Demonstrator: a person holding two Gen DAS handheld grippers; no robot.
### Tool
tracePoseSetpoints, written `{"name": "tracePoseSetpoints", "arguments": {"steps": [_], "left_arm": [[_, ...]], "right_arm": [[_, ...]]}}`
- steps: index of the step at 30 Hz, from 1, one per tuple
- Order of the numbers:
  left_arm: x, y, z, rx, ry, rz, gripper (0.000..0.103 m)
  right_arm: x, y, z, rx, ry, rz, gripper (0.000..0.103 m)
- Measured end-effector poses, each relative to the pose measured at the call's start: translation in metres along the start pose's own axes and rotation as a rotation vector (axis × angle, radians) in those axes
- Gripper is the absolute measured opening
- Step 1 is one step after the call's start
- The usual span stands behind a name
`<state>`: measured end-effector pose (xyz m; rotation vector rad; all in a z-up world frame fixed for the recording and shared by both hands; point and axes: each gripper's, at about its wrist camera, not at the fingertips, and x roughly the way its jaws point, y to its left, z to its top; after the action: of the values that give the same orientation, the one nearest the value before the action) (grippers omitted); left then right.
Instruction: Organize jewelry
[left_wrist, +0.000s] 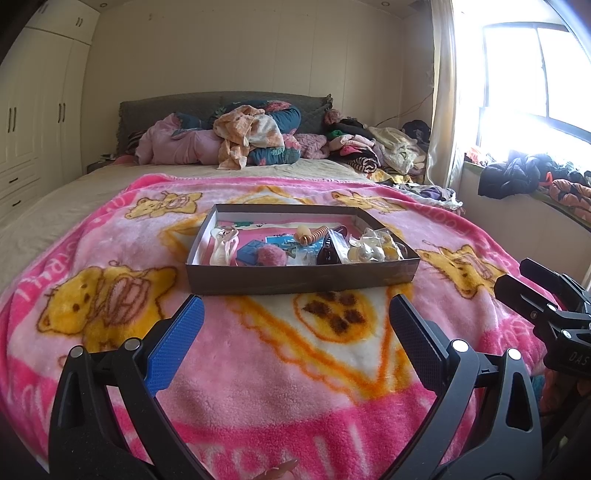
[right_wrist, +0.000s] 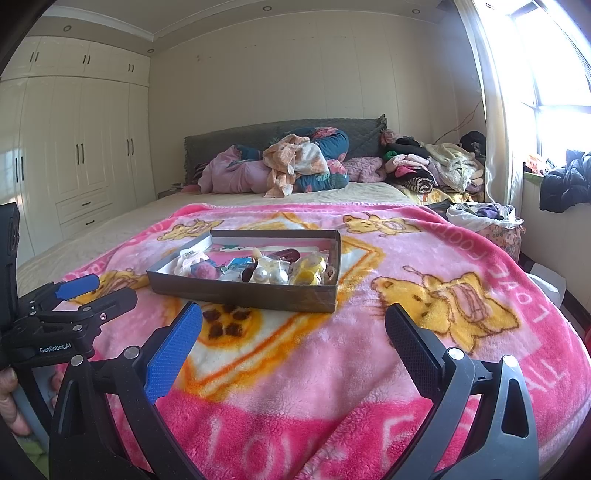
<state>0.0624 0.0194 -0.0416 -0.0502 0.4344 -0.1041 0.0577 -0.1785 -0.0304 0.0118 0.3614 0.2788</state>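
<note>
Both pairs of jaws stood wide apart and held nothing. The left gripper (left_wrist: 295, 314) hovered over a pink fleece blanket (left_wrist: 258, 387), its blue pad on the left and its black pad on the right, aimed at the near wall of a shallow dark cardboard tray (left_wrist: 295, 275). The right gripper (right_wrist: 293, 321) hung just to its right at about the same height, with the tray farther off and to its left.

Inside the tray lay a loose jumble: a white hair clip (left_wrist: 221, 247) at the left end, a pink pompom (left_wrist: 271, 255), an orange spiral hair tie (left_wrist: 314, 233) toward the far side, a dark glossy clip (left_wrist: 328, 253), large pearl beads (right_wrist: 271, 275) and clear packets with yellow pieces (right_wrist: 312, 269) at the right end. Nothing small showed on the blanket outside the tray.

As a judgement, this fitted either an approach before sorting or a pause once everything had been gathered into the tray; the pictures did not settle which. Any reach into the tray would have called for clearing the near wall and pinching one small piece free of its neighbours.

Readable writing: "GenRobot.AI" on the left gripper's body in the right view, "DAS" on the right gripper's body in the left view, and large upside-down blanket letters, among them "LOVE".
</note>
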Motion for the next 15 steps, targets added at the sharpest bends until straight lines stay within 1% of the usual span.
{"name": "tracePoseSetpoints", "arguments": {"steps": [15], "left_arm": [[0.0,0.0013,0.0002,0.0,0.001,-0.001,0.092]], "right_arm": [[0.0,0.0002,-0.0001,-0.003,0.002,-0.002,0.097]]}}
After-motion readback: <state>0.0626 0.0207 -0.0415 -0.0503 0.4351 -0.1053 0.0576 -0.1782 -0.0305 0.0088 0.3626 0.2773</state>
